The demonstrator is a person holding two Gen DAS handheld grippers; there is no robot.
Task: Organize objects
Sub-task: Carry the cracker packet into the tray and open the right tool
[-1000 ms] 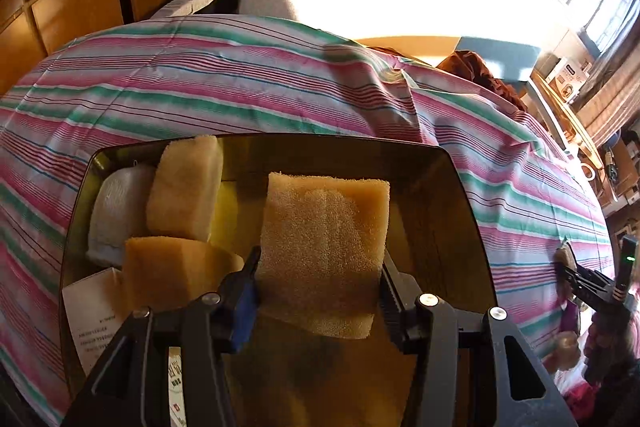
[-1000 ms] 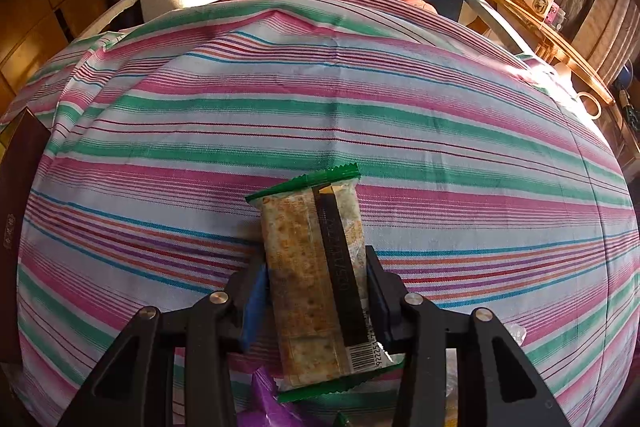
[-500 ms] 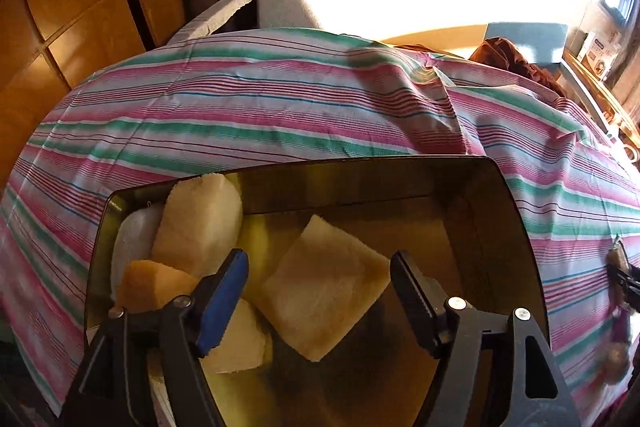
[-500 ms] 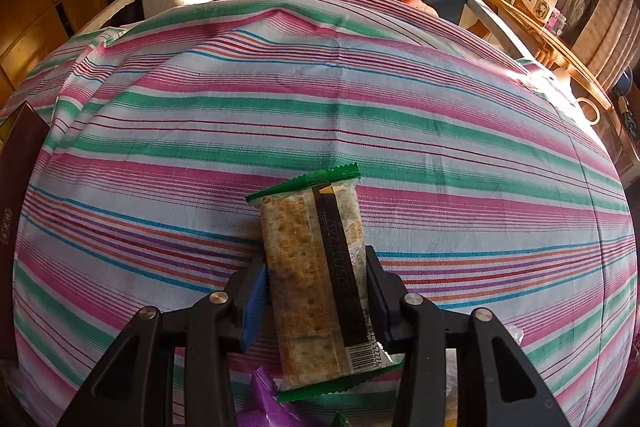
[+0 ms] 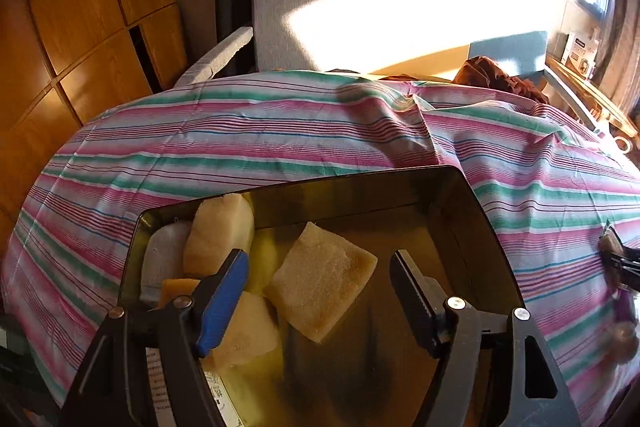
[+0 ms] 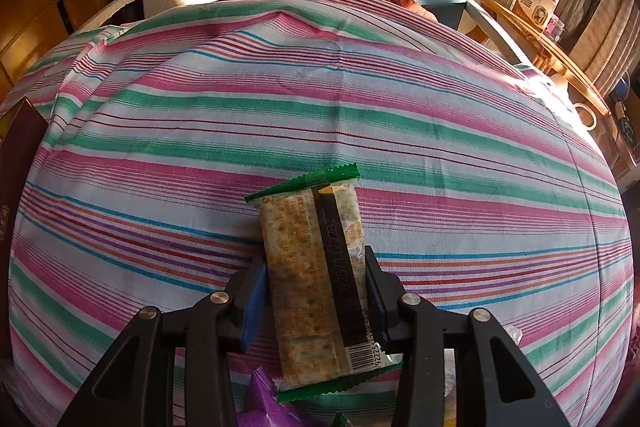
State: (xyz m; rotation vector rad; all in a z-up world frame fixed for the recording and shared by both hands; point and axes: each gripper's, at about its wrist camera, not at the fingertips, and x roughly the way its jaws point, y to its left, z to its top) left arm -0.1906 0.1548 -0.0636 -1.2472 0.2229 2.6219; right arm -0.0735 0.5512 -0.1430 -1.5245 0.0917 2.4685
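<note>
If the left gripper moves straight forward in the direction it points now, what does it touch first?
Probably the square sponge lying loose in the tin box, directly between and ahead of the open left gripper. Depth is unclear, so it might slide just above it.

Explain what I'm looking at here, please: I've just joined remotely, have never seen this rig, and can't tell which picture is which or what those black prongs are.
There is no robot arm. A person holds a two-finger tool in each hand, and each tool has a fisheye camera looking along its fingers.

Left wrist view: the left tool hangs open over a dark tray on the striped cloth. Its jaws have just been opening, and the tan sponge now lies loose in the tray, beside other sponge pieces.

Right wrist view: the right tool is shut on a cracker packet with green ends, held over the same cloth. A purple wrapper shows at the bottom edge.
</note>
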